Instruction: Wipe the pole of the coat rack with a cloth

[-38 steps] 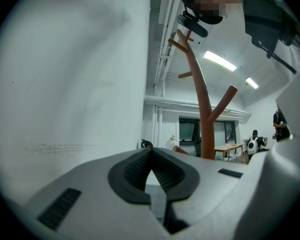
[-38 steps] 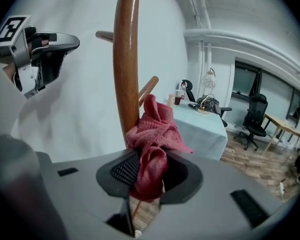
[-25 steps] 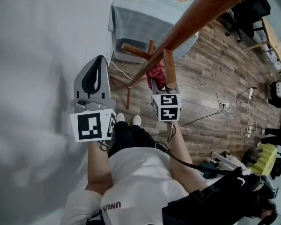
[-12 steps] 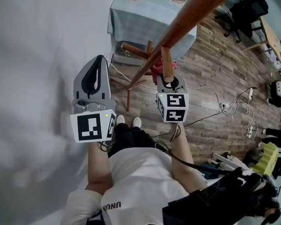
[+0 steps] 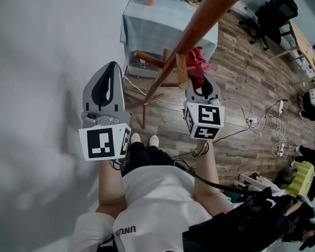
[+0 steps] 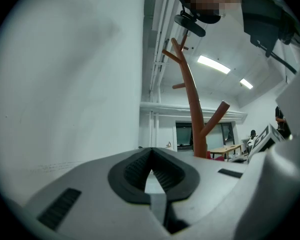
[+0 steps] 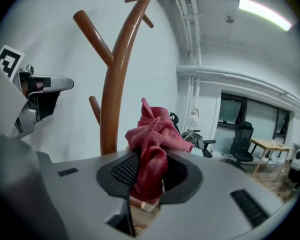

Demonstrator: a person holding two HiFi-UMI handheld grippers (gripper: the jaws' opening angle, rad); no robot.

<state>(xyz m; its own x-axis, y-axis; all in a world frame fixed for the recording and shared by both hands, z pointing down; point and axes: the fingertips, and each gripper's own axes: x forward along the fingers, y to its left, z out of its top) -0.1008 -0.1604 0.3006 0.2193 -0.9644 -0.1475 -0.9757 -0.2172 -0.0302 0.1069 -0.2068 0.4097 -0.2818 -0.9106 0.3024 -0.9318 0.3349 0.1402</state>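
- Pinching a red cloth (image 7: 154, 134) tight between the jaws of the right gripper (image 7: 149, 184), with most of it bunched up and poking out past the tips.
- Pressed together on nothing over at the left gripper (image 6: 151, 173), held up by the white wall (image 5: 42, 88), well apart from the work.
- Carried up and across since a second ago: from tucked on the left of the short peg (image 5: 181, 70) to out on its right side, farther along the brown pole (image 5: 202, 20).
- Sitting now just beside the pole, on its right.
- Hard to say if touching the wood at this moment; looks like a thin gap in the right gripper view, but maybe not.
- Looks like one rub going up this stretch, most likely.
- Still to do, by the look of it: the low part near the legs and the high part above.
- Needs the cloth pushed back onto the wood for the next rub, and kept clear of the peg so as not to snag.
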